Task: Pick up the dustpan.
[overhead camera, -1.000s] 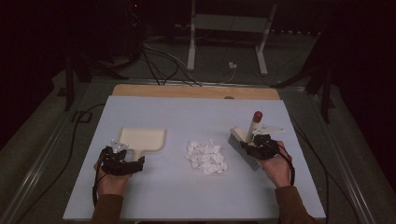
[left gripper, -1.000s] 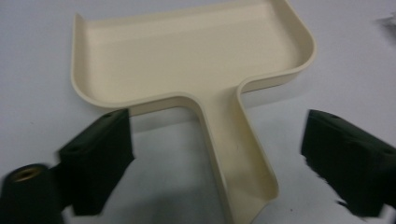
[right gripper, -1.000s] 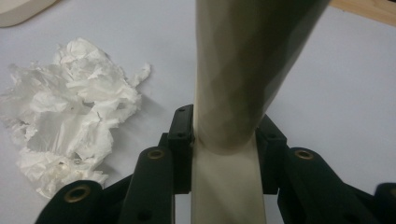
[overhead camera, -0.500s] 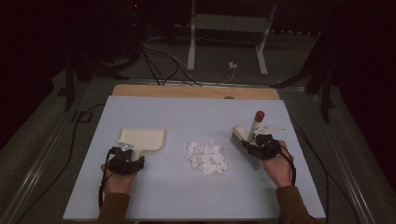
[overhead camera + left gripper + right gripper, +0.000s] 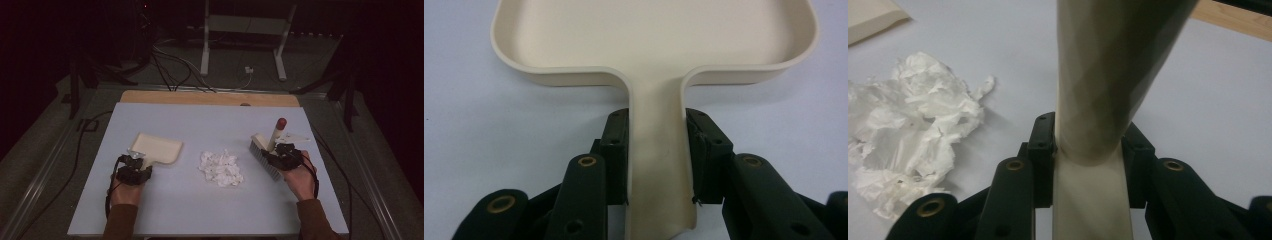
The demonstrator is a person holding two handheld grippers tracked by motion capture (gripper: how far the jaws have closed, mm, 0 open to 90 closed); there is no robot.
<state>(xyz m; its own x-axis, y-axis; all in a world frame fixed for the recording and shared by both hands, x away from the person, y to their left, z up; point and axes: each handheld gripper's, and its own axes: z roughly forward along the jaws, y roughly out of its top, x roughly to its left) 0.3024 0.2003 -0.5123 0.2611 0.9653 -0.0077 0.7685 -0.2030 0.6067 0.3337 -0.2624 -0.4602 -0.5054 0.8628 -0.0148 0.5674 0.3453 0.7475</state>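
Observation:
A cream dustpan (image 5: pixel 156 148) lies flat on the left of the pale blue table. My left gripper (image 5: pixel 134 169) sits at its near end. In the left gripper view the jaws have just been closing and the left gripper (image 5: pixel 656 131) is shut on the dustpan's handle (image 5: pixel 656 165), pads pressed on both sides. A pile of crumpled white paper (image 5: pixel 221 168) lies mid-table. On the right, my right gripper (image 5: pixel 284 156) is shut on the cream handle (image 5: pixel 1108 75) of a hand brush (image 5: pixel 264 156). Its red tip (image 5: pixel 281 122) points up and its bristles rest on the table.
The table top (image 5: pixel 200 210) ends in a wooden strip (image 5: pixel 210 98) at its far edge. Beyond it, cables and a metal stand (image 5: pixel 242 40) sit on the dark floor. A black cable (image 5: pixel 82 150) runs along the left edge.
My left hand has shifted slightly toward the dustpan and its jaws have closed onto the handle. The right hand and brush have stayed put.

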